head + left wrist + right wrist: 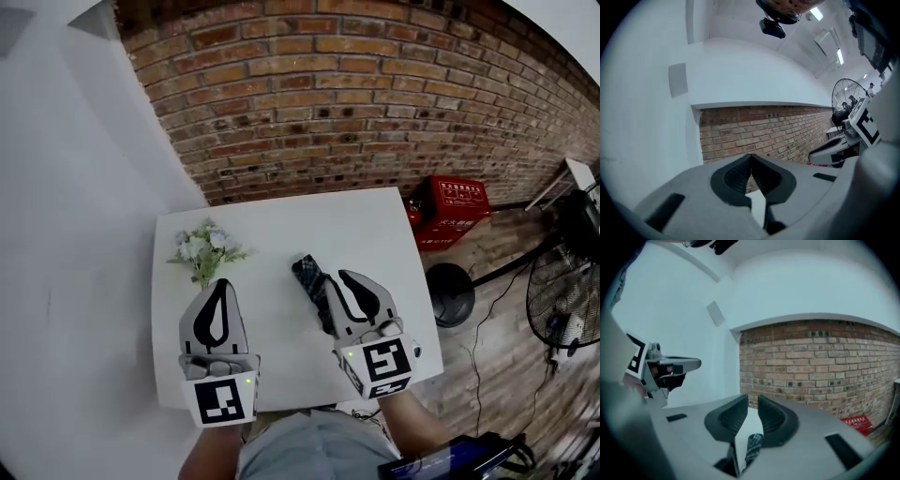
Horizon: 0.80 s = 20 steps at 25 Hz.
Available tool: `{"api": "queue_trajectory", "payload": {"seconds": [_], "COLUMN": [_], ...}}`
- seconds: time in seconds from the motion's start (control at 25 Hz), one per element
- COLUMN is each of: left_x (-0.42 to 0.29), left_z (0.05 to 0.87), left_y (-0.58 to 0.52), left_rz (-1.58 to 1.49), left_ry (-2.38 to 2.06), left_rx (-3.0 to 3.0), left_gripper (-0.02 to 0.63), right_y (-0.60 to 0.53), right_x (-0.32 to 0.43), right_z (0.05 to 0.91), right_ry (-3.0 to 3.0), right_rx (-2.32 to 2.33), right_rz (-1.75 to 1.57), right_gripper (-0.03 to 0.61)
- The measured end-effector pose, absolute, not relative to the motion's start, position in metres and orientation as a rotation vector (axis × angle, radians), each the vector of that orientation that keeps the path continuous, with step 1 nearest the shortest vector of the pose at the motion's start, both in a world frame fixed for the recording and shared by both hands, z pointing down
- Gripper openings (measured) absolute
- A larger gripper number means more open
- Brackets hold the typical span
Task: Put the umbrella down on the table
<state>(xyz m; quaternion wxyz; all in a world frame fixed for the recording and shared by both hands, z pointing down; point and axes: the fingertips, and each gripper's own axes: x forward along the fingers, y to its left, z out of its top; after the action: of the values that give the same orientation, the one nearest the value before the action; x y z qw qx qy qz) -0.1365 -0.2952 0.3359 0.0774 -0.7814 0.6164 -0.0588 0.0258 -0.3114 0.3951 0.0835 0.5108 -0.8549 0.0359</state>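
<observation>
Checked dark fabric marks the folded umbrella (309,281), which lies flat on the white bench (281,225), just under the right fingers (375,302) and running ahead of them. In the right gripper view those fingers (729,416) stand a little apart with nothing between them, and the umbrella (753,446) shows only through the gap, down on the bench below. They are released and clear of it. The left fingers (199,323) are clenched tip to tip on nothing, which the left gripper view confirms (736,176). By my reading the task is as good as done, since the umbrella rests on the bench with no grip on it, and nothing more seems left than drawing the hands away. As for containers, red crates (453,208) sit on the floor well off to the right of the right fingers, and I cannot tell their contents. Flowers (204,248) stand just ahead of the left fingers, though no vase can be made out.
</observation>
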Motion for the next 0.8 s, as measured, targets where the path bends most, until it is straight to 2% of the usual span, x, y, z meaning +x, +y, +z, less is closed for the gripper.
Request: {"api": "queue_trajectory", "payload": {"seconds": [0.12,0.16,0.8], "left_x": [-0.13,-0.128,-0.117], "left_z": [0.303,0.294,0.276], "left_y": [-0.282,-0.278,-0.25], "left_rz": [-0.101,-0.073,-0.03], "left_ry": [1.808,1.8,1.777], "left_rx": [-2.299,-2.288,-2.272], "left_gripper": [0.009,0.009,0.009], "right_y": [-0.299,-0.296,-0.264], "right_x": [0.029,0.03,0.036], "right_z": [0.348,0.337,0.303], "right_ry": [-2.602,-2.611,-2.655], "right_rx": [1.585,1.597,1.624], "right_rz": [-0.028,-0.064,-0.17], "right_gripper": [0.01,0.006,0.003]}}
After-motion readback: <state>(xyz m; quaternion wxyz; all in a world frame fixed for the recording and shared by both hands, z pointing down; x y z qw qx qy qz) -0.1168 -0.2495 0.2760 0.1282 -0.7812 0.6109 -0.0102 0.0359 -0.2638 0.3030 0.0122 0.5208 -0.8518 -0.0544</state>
